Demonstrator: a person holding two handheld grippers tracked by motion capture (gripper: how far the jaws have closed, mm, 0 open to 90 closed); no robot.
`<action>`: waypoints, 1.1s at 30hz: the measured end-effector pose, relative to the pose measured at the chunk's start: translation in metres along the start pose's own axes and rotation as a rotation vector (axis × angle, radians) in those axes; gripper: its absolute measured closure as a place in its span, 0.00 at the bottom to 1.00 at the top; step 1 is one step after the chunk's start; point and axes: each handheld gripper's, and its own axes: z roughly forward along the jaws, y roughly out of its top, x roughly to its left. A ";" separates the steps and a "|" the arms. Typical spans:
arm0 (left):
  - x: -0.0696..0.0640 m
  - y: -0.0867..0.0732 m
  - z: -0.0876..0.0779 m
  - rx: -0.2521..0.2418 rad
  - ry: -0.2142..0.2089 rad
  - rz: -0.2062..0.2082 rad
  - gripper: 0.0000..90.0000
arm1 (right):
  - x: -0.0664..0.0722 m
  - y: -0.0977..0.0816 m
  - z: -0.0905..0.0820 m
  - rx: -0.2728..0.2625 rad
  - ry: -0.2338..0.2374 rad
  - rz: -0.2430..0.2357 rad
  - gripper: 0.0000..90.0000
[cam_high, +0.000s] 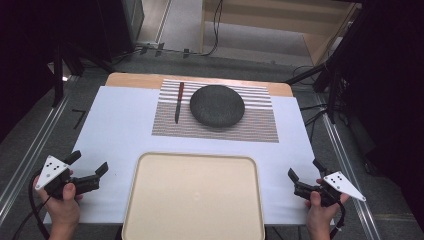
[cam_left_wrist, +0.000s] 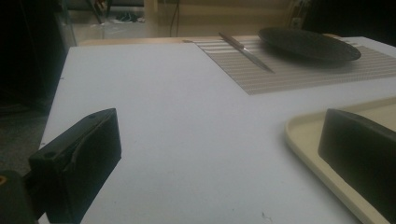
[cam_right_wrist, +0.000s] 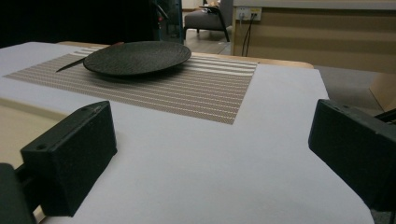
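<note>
A dark round plate (cam_high: 217, 105) rests on a striped placemat (cam_high: 215, 127) at the far side of the white table. A knife (cam_high: 178, 102) with a reddish handle lies on the mat just left of the plate. A cream tray (cam_high: 195, 197) sits at the near middle. My left gripper (cam_high: 90, 165) is held at the near left, jaws wide apart with nothing between them. My right gripper (cam_high: 305, 170) is at the near right, likewise open and holding nothing. The plate (cam_left_wrist: 310, 44) and knife (cam_left_wrist: 246, 51) lie far ahead in the left gripper view, and the plate (cam_right_wrist: 137, 57) in the right gripper view.
The white sheet (cam_high: 120, 130) covers most of the tabletop, with a wooden edge (cam_high: 135, 79) showing at the back. Dark stands and cables (cam_high: 320, 75) flank the table. The tray's corner (cam_left_wrist: 308, 140) lies close to my left gripper's right jaw.
</note>
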 end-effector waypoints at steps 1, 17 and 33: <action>0.000 0.000 -0.001 -0.008 0.004 0.002 0.00 | 0.000 0.000 0.001 0.002 0.002 -0.004 0.00; -0.010 0.030 0.001 -0.014 0.016 -0.008 0.02 | 0.003 -0.001 0.002 0.005 0.019 -0.022 0.00; -0.026 0.063 0.020 -0.019 -0.024 0.031 0.02 | 0.004 -0.001 0.002 0.007 0.050 -0.034 0.00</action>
